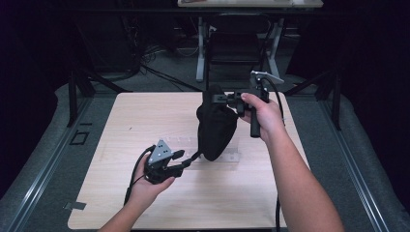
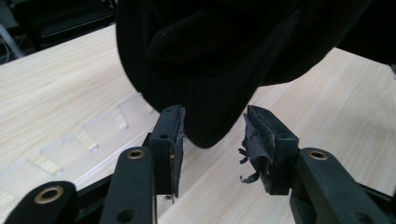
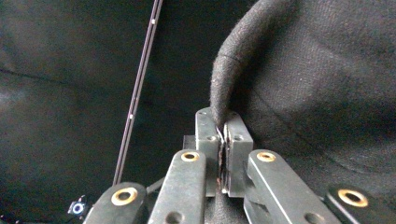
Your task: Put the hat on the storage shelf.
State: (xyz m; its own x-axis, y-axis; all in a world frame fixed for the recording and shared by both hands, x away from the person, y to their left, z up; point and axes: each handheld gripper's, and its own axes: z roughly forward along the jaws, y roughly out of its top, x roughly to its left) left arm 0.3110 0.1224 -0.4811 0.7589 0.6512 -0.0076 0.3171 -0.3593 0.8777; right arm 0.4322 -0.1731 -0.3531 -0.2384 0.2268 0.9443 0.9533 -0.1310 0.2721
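Black fabric edge is pinched in your right hand-held gripper (image 3: 223,140), so the black cloth item (image 1: 216,126) hangs above the tabletop (image 1: 121,125). Your left hand-held gripper (image 2: 212,140) stands wide under its lowest tip. Its exact shape is hard to tell.

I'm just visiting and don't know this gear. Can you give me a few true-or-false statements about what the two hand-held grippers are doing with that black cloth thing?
1. The right gripper is clamped on an edge of the black cloth. True.
2. The left gripper is shut on the cloth. False: its jaws stand open, with the cloth's lowest tip hanging between them.
3. The cloth lies flat on the table. False: it hangs from the right gripper.
4. The pads of the left gripper look frayed. True.
5. The table is wooden-looking and pale. True.
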